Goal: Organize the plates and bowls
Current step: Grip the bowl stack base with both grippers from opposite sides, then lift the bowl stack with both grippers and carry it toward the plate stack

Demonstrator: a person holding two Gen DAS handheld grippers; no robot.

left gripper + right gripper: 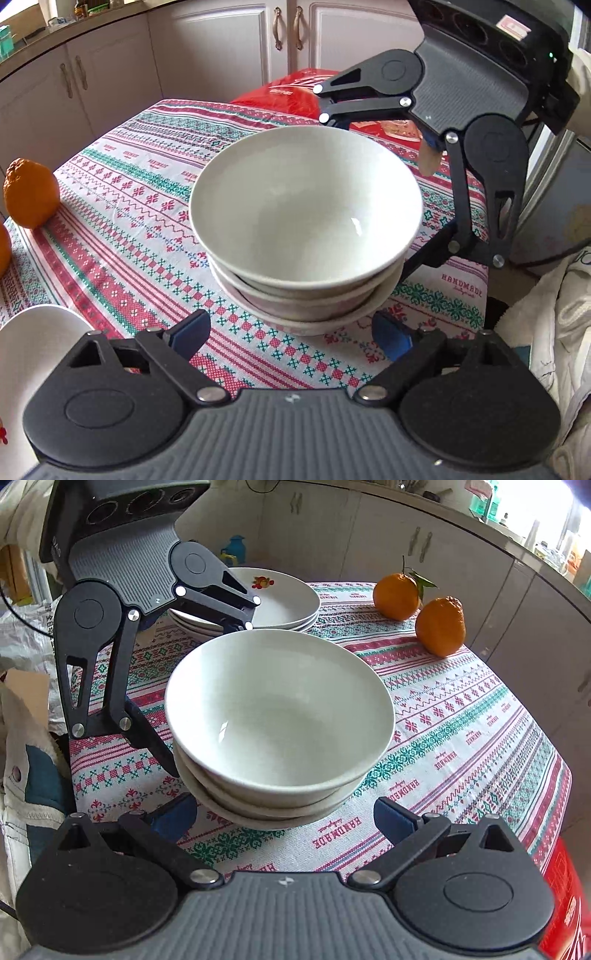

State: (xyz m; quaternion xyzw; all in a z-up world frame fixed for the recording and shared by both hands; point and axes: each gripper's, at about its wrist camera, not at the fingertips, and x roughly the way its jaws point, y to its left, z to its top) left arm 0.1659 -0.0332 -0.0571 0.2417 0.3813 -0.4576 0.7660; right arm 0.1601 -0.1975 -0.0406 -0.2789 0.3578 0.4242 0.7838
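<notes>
The stack of bowls (306, 236) is flanked on opposite sides by the left gripper (291, 332) and right gripper (286, 816), both fingers spread apart, nothing clamped.

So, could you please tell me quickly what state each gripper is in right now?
Left gripper: open, holding nothing, fingers on either side of the stack of white ceramic bowls.
Right gripper: open, holding nothing, facing the same stack.

white bowls (306, 206) nested upright mid-table; stacked plates (284, 602) lie behind them.
</notes>
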